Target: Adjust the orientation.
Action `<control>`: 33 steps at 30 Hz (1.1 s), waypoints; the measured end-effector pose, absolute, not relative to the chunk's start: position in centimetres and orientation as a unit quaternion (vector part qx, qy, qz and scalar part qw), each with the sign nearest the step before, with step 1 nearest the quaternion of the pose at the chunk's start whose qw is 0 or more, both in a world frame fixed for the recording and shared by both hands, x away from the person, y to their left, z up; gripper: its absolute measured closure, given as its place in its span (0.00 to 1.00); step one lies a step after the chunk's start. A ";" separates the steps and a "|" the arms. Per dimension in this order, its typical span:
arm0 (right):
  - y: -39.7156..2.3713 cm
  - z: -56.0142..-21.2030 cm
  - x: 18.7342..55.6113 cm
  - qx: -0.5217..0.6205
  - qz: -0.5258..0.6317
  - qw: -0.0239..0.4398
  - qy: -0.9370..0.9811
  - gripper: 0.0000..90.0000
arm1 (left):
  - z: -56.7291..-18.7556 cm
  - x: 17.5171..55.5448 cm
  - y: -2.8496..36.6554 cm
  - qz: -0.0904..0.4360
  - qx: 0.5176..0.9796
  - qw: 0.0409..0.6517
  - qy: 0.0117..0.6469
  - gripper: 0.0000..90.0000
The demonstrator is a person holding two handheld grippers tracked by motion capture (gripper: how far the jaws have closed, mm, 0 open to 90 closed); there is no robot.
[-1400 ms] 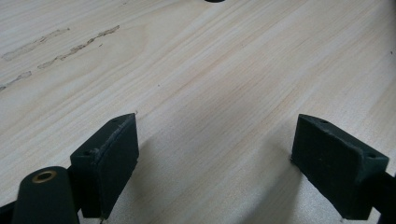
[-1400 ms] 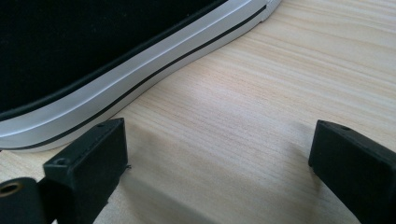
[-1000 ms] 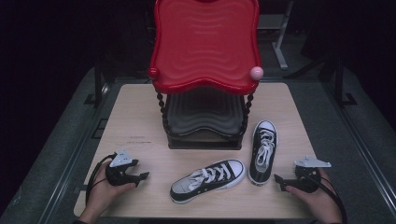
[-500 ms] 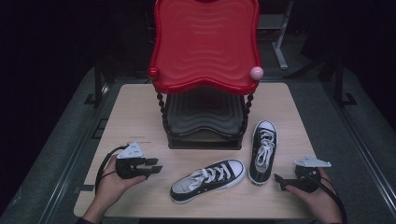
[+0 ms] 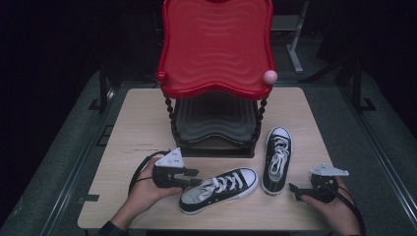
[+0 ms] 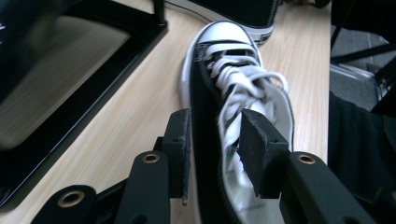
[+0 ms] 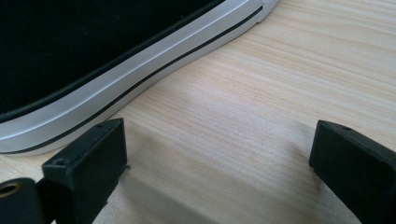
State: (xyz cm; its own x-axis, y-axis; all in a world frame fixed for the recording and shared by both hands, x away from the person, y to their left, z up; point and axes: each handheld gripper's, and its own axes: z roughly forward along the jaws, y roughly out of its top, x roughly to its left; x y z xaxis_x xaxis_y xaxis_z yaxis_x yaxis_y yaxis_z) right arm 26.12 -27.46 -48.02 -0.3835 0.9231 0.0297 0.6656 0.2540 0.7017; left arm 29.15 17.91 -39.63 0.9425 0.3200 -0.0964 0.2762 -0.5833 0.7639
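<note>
In front of the red shelf rack (image 5: 216,59), 2 sneakers lie on the table (image 5: 142,123). The left gripper (image 5: 193,178) has just been closing, pinching the near sneaker (image 5: 219,189) at its collar; a thin-canvas grip could slip. The right gripper (image 5: 294,191) rests wide open, holding nothing.

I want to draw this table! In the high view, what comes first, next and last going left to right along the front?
Left tongs → lying sneaker → second sneaker, toe pointing away → right tongs.
</note>
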 end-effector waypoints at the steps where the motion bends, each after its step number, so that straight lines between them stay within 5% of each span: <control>1: -27.5 -48.0 26.1 0.518 0.323 0.199 0.766 0.04 | -39.7 29.2 17.5 0.024 0.891 0.423 0.164 0.70; 8: -27.5 -48.0 26.1 0.518 0.323 0.199 0.767 0.04 | -40.5 29.8 15.3 0.009 0.901 0.409 0.143 0.74; 15: -27.5 -48.0 26.1 0.518 0.323 0.199 0.767 0.04 | -40.7 29.8 14.7 0.020 0.910 0.395 0.124 0.97; 33: -27.6 -48.0 26.2 0.519 0.323 0.199 0.766 0.04 | -39.2 29.3 19.6 0.046 0.886 0.421 0.191 0.98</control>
State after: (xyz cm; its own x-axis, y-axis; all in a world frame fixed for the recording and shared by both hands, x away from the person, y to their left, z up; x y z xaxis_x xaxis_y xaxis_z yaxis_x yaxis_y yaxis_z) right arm 26.17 -27.59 -48.02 -0.3827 0.9234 0.0287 0.6661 0.2542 0.7012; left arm 29.30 19.55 -39.17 0.9232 0.3762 -0.0789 0.2986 -0.5727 0.7634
